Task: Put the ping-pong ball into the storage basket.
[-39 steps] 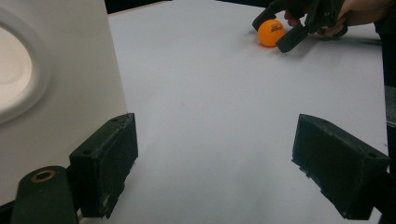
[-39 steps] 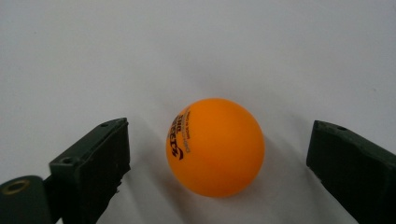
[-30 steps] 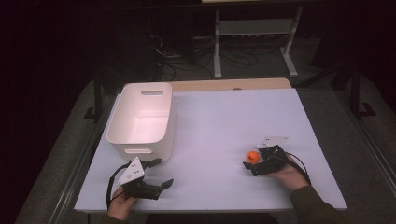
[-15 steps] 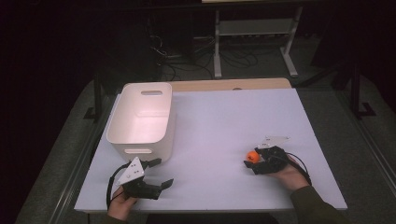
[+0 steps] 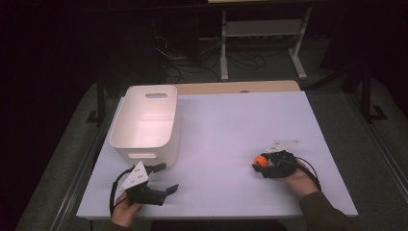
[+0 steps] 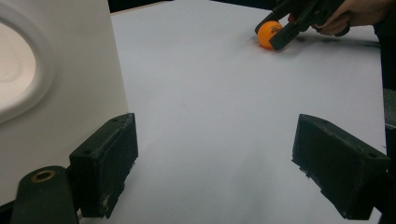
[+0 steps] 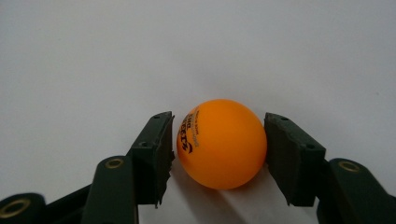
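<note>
On the table (image 5: 231, 125) there is 1 orange ball (image 7: 221, 142), 1 white bin (image 5: 146, 120) and 2 grippers. Relative to the bin, the ball lies well apart toward the table's right side, with 1 gripper (image 5: 263, 166) there, and 1 gripper (image 5: 162, 178) just in front of the bin. 2 hands, 1 per gripper.

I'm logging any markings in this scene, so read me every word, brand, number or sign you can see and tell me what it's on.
Orange ball: dark print along its left side, turned sideways and curving out of sight, too blurred to read for certain.
White bin: no text to be seen.
White table: no text to be seen.
Left gripper and right gripper: no labels to be seen.
</note>
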`<state>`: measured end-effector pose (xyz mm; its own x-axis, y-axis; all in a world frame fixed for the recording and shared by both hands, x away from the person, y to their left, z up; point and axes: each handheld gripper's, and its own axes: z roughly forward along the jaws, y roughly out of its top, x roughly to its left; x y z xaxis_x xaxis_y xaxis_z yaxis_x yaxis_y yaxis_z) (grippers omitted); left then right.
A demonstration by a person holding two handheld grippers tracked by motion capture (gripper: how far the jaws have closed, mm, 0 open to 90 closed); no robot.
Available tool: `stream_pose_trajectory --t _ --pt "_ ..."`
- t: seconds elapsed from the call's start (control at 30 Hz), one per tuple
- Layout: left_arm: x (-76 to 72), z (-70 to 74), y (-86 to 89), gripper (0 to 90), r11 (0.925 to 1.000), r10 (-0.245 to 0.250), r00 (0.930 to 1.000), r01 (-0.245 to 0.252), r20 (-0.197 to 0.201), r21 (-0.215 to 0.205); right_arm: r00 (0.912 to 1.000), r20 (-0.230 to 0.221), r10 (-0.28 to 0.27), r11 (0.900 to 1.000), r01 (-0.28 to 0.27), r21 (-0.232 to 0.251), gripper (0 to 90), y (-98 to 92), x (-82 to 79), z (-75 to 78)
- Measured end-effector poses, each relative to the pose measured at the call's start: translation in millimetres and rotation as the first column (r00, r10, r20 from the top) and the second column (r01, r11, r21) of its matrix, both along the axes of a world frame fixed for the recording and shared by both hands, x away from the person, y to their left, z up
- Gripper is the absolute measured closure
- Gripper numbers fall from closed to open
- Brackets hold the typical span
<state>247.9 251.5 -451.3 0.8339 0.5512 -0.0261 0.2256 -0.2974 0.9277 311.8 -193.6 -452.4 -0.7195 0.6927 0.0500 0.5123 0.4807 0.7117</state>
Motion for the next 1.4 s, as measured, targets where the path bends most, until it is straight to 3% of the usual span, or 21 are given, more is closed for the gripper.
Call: stream_pose_trajectory --t 0.37,1.4 --pt "0.0 0.0 0.2 14.2 1.0 0.0 1.0 0.0 -0.001 -0.001 0.9999 -0.008 0.007 1.0 -0.007 0.005 48.6 -0.7 0.2 0.6" --pt "0.0 0.0 0.5 14.2 1.0 -0.005 1.0 0.005 0.002 -0.003 0.9999 -0.011 0.003 0.999 -0.003 0.033 49.4 -1.1 1.1 8.8"
